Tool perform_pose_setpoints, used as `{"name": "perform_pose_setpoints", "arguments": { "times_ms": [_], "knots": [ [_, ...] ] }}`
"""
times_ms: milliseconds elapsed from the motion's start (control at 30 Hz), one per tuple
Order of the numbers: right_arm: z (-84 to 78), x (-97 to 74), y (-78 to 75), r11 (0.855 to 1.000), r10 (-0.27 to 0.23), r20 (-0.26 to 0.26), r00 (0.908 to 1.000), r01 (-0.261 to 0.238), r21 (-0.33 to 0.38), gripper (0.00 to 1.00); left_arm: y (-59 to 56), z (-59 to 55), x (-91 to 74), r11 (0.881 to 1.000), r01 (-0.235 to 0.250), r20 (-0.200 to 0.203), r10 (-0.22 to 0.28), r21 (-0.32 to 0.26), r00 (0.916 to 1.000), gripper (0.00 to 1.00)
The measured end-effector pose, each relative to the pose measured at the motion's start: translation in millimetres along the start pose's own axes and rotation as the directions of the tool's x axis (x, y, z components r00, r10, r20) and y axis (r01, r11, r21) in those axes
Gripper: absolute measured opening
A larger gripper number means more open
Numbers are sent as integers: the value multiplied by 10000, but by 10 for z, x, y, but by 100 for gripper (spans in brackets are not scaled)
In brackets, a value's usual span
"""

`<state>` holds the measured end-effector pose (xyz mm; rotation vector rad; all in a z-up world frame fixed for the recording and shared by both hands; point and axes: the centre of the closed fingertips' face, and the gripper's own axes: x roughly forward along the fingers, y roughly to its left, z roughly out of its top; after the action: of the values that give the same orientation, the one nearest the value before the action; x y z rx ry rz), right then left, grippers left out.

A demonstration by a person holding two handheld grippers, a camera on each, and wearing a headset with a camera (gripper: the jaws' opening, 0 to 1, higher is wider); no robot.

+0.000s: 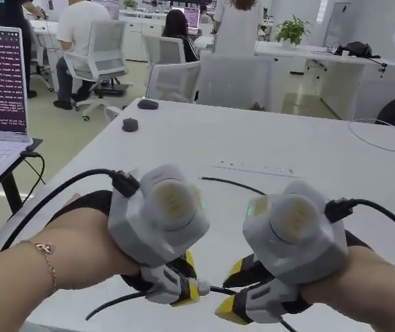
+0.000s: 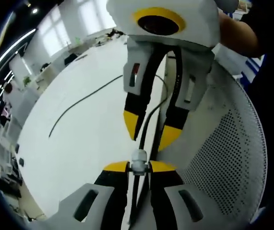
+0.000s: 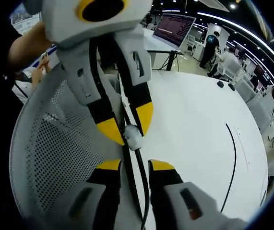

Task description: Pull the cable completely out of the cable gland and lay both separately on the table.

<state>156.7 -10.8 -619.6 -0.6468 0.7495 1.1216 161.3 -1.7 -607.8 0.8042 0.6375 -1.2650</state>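
Two tools, one cable, one gland

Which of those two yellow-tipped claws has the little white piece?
The left gripper: its jaws pinch the white cable gland; the right gripper has only black cable between its jaws.

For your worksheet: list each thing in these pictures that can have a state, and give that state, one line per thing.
left gripper: shut on the gland
gland: clamped between the jaws, cable running through it
cable: threaded through the gland, not pulled out
right gripper: open, jaws on either side of the cable
laptop: lid open, screen lit
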Motion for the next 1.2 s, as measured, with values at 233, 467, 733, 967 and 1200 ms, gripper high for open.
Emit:
{"name": "perform_pose_setpoints", "arguments": {
  "times_ms": [233, 467, 733, 967, 1200],
  "knots": [
    [-69, 26, 70, 9995, 41, 161, 9999, -46, 312, 5, -104, -78, -19, 9988, -9, -177, 17, 487, 9998, 16],
    [-248, -44, 11, 9982, -258, -145, 9996, 266, 534, 4, -17, -212, -95, 9996, -268, -43, 268, -54, 9996, 16],
    [-443, 4, -79, 9913, -568, -861, 9947, 664, 1136, 7, 53, -264, -177, 9978, -552, 208, 560, -362, 9982, 16],
    [123, 60, 112, 9995, 134, 539, 9985, -149, 282, 18, -17, -158, -172, 9983, -552, 398, 560, -200, 9976, 16],
    [118, 101, 51, 9998, 120, 410, 9991, -114, -150, 4, -29, -91, -179, 9982, -535, 713, 554, -281, 9959, 16]
  ]
}}
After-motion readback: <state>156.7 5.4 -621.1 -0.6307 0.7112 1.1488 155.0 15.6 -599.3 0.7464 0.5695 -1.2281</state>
